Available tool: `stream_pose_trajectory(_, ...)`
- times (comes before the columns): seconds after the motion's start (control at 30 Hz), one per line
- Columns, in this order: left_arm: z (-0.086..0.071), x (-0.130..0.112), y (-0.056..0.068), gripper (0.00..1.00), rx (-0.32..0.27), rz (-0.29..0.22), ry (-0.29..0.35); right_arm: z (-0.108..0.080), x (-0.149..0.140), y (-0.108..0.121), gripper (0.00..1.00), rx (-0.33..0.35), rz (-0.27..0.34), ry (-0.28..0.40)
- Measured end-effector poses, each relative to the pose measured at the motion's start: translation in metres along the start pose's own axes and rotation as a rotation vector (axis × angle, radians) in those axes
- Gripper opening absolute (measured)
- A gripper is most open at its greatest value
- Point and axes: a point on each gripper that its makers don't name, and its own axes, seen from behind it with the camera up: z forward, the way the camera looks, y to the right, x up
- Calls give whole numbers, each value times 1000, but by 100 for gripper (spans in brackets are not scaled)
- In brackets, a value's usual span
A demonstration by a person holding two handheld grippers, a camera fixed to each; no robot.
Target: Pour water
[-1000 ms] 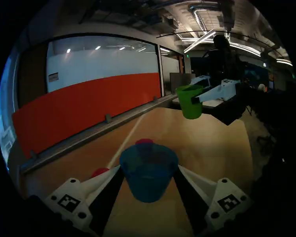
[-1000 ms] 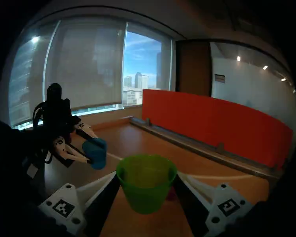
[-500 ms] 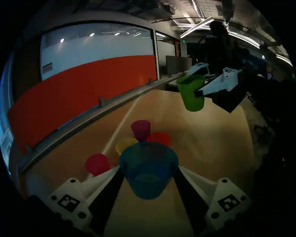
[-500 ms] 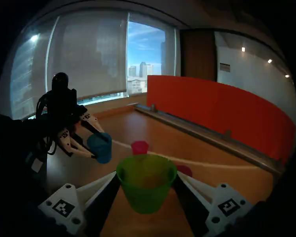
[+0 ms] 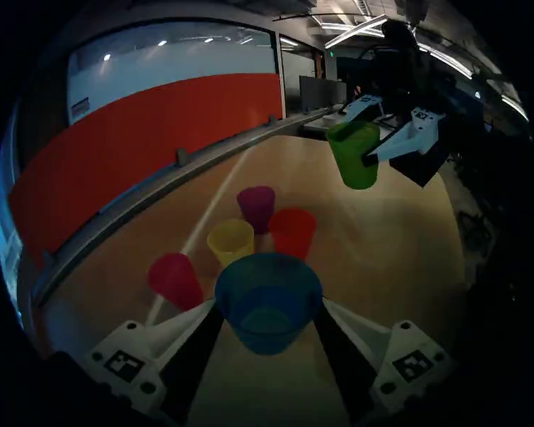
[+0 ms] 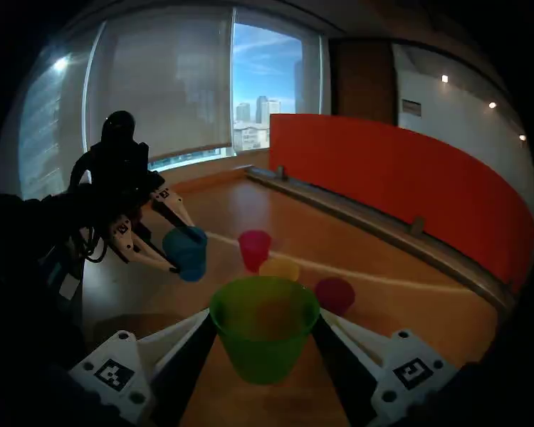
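Note:
My left gripper [image 5: 268, 319] is shut on a blue cup [image 5: 268, 302], held upright above the wooden table [image 5: 381, 242]. Farther off in that view, the green cup [image 5: 354, 153] hangs in the other gripper [image 5: 381, 146]. In the right gripper view, my right gripper [image 6: 265, 340] is shut on the green cup [image 6: 264, 327], also upright. The blue cup [image 6: 186, 252] shows there at the left, between the left gripper's white fingers [image 6: 153, 260]. I cannot tell whether either cup holds water.
Several small cups stand grouped on the table below: purple [image 5: 256, 206], orange-red [image 5: 292, 232], yellow [image 5: 231, 240] and red [image 5: 175, 280]. A long orange partition [image 5: 146, 135] with a metal rail runs along the table's far edge. Windows [image 6: 167, 85] lie behind the left gripper.
Both grippers have tilted downward, so the group of small cups on the table has come into view. Each cup stays held and upright; the two held cups look slightly closer together.

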Motion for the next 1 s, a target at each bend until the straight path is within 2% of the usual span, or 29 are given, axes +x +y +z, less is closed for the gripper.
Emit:
stream_pose_trajectory(0.57, 12, -16, -2, 84, -30, -8, -54, 13, -33, -1, 91, 24, 0, -73)
stream_pose_trajectory(1.0, 29, -31, -4, 84, -49, -12, -111, 23, -62, 0, 91, 36, -2, -125)
